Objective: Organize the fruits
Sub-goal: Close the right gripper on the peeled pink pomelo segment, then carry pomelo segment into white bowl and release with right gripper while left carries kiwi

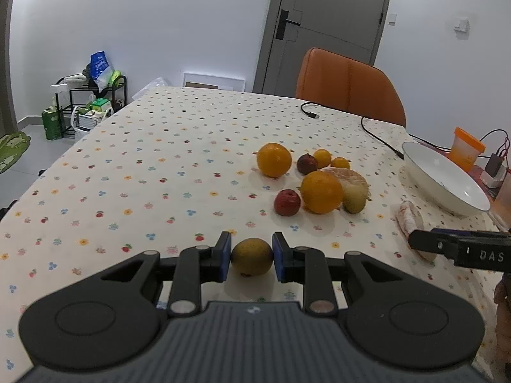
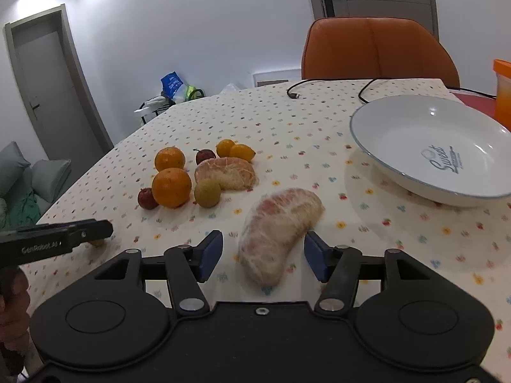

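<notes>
We see a table under a dotted cloth, with an orange chair at its far edge. A white bowl sits on the cloth, empty, and we take it as our landmark. Left of the bowl, well apart from it, lies a cluster of fruit: a peeled pomelo half at the middle, one orange at its near left and another orange behind that one. A green fruit touches the pomelo half on the near side, a plum sits just left of the nearer orange, a second plum lies at the back, and two kumquats lie side by side on the cluster's far side, the part nearest the bowl. Between bowl and cluster, nearer to us, lies a pomelo wedge. Our right gripper has its jaws spread wide around the near end of that wedge; the right pad looks just beside or touching it, the left pad apart. Farther left of the bowl, nearer us than the cluster, our left gripper has its jaws pressed onto a small yellow-green fruit, pinching it from both sides just at the cloth. A black cable runs across the cloth behind the bowl.
</notes>
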